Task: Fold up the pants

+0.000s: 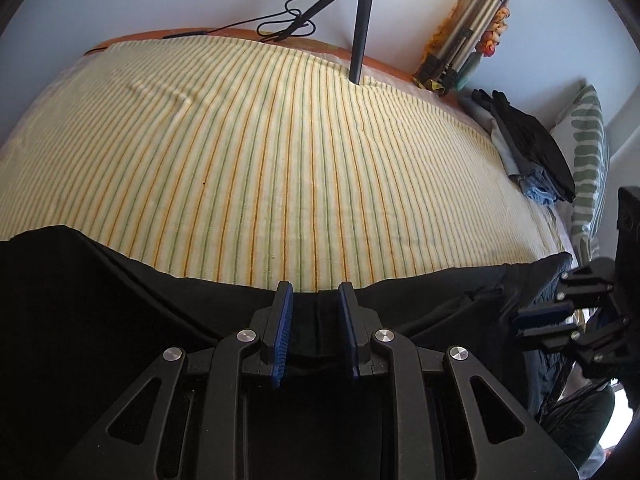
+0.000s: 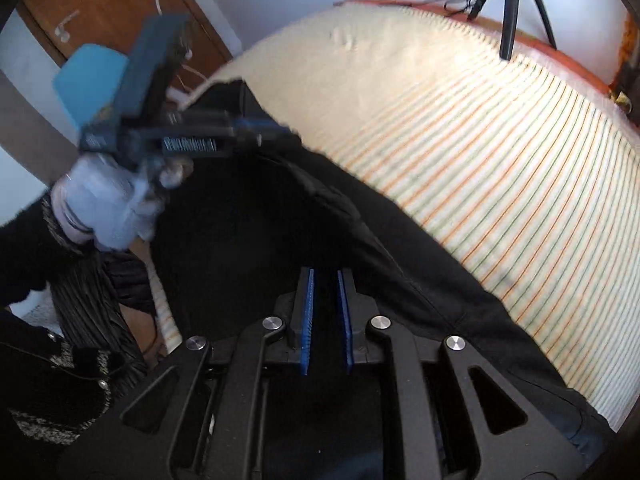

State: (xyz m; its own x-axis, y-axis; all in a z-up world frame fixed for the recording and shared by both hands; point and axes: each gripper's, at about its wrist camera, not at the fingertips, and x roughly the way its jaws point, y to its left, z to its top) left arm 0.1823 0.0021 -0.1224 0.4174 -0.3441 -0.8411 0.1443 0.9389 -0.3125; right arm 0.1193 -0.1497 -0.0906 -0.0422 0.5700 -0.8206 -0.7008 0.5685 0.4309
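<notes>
Black pants (image 1: 100, 300) lie across the near edge of a bed with a yellow striped cover (image 1: 260, 152). My left gripper (image 1: 316, 292) is shut on a fold of the pants' edge between its blue pads. My right gripper (image 2: 325, 276) is shut on the black pants (image 2: 248, 248) too, pads narrowly apart with dark cloth between them. The right gripper also shows at the right edge of the left wrist view (image 1: 540, 320), at the pants' far end. The left gripper shows blurred in the right wrist view (image 2: 256, 128), held by a gloved hand (image 2: 108, 200).
A tripod leg (image 1: 360, 40) stands on the far side of the bed. A pile of folded dark and blue clothes (image 1: 532, 152) and a striped pillow (image 1: 588, 152) lie at the right end. A wooden door (image 2: 108, 12) is beyond the bed's left end.
</notes>
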